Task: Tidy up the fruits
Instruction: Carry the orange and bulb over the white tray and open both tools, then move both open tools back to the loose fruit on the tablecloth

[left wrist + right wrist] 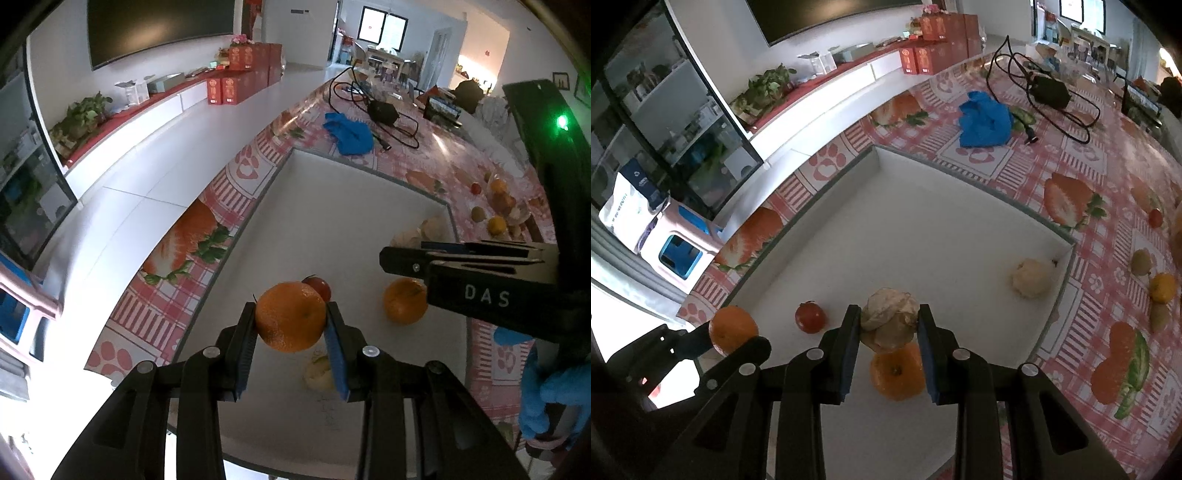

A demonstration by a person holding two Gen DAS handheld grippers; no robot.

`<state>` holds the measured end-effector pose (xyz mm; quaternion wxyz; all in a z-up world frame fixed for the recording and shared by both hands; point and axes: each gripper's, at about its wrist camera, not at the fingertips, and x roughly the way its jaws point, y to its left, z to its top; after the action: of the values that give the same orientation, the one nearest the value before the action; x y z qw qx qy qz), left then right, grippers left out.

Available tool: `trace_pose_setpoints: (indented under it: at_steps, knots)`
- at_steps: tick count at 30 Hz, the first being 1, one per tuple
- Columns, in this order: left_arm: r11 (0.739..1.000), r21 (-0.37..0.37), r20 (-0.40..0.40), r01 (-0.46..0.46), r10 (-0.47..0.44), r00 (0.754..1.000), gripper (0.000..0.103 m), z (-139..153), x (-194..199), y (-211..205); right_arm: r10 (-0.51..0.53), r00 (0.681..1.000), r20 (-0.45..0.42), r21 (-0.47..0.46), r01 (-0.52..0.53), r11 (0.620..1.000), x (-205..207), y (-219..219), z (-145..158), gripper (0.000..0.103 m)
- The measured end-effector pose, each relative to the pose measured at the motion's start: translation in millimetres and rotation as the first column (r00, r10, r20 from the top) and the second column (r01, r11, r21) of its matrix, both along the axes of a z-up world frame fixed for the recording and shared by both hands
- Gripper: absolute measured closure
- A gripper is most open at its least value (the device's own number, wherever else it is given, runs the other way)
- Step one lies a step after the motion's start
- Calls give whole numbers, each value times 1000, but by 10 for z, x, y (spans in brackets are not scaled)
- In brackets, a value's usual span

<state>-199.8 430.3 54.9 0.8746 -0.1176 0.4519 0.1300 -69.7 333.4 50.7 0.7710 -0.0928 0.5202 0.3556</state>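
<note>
My left gripper (291, 319) is shut on an orange (291, 321) and holds it above the white tray (332, 206). A red tomato (319, 287), a second orange (404, 301) and a pale fruit (319, 373) lie on the tray floor. My right gripper (888, 323) is shut on a pale brownish fruit (889, 323) above the second orange (897, 374). In the right wrist view the left gripper's orange (733, 334) shows at lower left, the tomato (810, 316) beside it, and another pale fruit (1031, 277) near the tray's right wall.
The tray (1067, 266) sits on a red fruit-print tablecloth (1015, 162). Several loose fruits (1161, 288) lie right of the tray. A blue cloth (984, 122) and black cables (1049, 92) lie beyond it. The table edge and white floor are to the left.
</note>
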Motion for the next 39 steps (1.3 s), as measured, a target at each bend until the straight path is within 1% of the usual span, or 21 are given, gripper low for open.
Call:
trace_pose_setpoints:
  at_steps: [2,3,4,5,6,12,15,18,22,25,28,32,34,37,39]
  knots:
    - [1000,10,3,0,0,1000,52,9,2,-10,0,1000,-21,0,0,1000,17,-4,-24,70]
    - [1000,17,6,-4,3,1000,38,27,-5,-13,-2,1000,-28,-3,2,1000,24,-6,-33,67]
    - [999,32,18,-12,12,1000,27,64,-25,-23,-5,999,-33,-3,5,1000,30,-13,-39,55]
    - [999,42,30,-19,17,999,24,98,-43,-26,-11,999,-34,-2,11,1000,35,-27,-32,46]
    - [998,54,46,-26,24,999,23,150,-68,-32,-17,999,-30,2,17,1000,39,-41,-18,33]
    - [996,78,69,-45,40,997,22,379,-156,-76,-52,999,-3,24,52,998,29,-184,178,32]
    - [995,90,78,-42,35,996,21,485,-200,-147,-83,996,15,45,82,996,19,-300,288,1]
    - [994,109,89,-28,18,996,21,597,-227,-277,-110,993,36,79,107,991,5,-469,414,1]
    - [991,132,97,15,-28,995,21,730,-195,-520,-149,988,47,108,143,984,22,-764,521,1]
    - [989,144,90,43,-57,994,21,760,-133,-696,-184,982,46,123,177,976,40,-1017,547,1]
    - [986,147,71,77,-89,994,21,737,-35,-860,-237,971,38,131,230,964,74,-1366,527,1]
    - [982,146,43,119,-127,991,21,717,182,-1010,-331,943,24,112,327,939,156,-1926,419,1]
    - [980,146,33,138,-145,989,21,736,311,-1069,-386,922,14,89,383,919,219,-2209,339,1]
    - [974,154,28,169,-175,984,21,813,555,-1189,-473,881,3,52,473,880,319,-2641,195,1]
    - [969,159,28,187,-194,981,21,848,697,-1257,-509,861,-11,36,509,860,371,-2845,102,1]
